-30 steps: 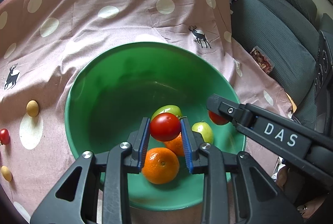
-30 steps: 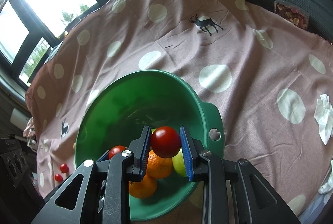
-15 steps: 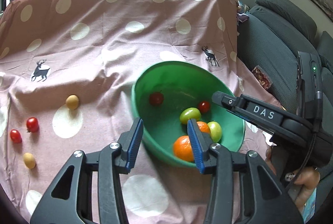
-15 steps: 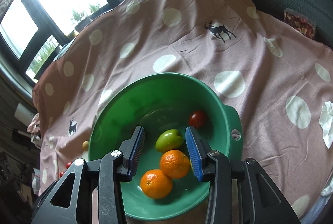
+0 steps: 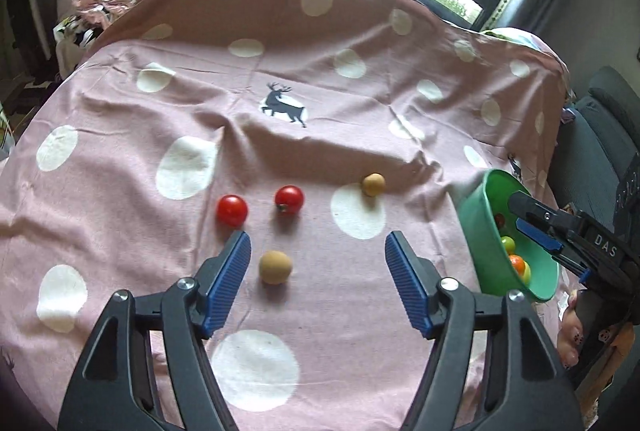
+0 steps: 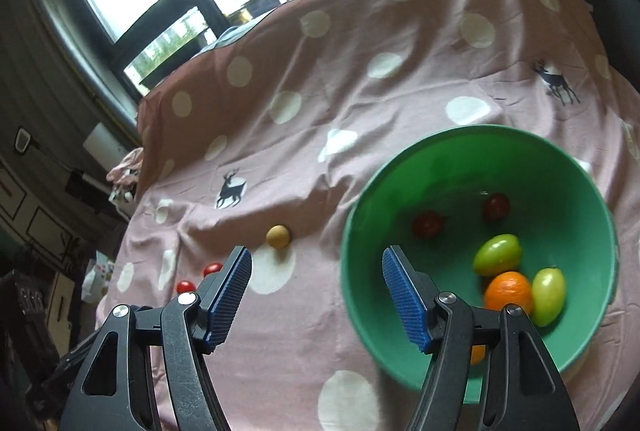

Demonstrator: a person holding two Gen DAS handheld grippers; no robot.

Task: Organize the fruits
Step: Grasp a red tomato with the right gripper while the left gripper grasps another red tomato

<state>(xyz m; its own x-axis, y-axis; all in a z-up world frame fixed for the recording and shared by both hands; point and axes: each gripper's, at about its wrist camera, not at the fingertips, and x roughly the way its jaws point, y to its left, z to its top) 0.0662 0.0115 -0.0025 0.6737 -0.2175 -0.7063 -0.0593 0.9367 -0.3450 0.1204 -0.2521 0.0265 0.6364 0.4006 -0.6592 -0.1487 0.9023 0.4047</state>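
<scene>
Left tool (image 5: 318, 255): jaws wide, just opened, empty. Tan fruit (image 5: 275, 266) on spotted cloth (image 5: 120, 103) between pads, nearer left pad (image 5: 228, 287). Right tool (image 6: 316, 273): likewise just opened, empty, straddling green bowl (image 6: 400, 351) rim. Left tool nearer loose fruit.

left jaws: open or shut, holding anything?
Open, empty. The left gripper has its jaws spread wide, having just been opening; the tan fruit lies loose on the cloth between them, touched by neither.

left wrist view looks down over cloth (image 5: 320, 135), bowl (image 5: 476, 215) at right edge; right wrist view closer above bowl (image 6: 360, 231); both share cloth (image 6: 320, 79).
</scene>
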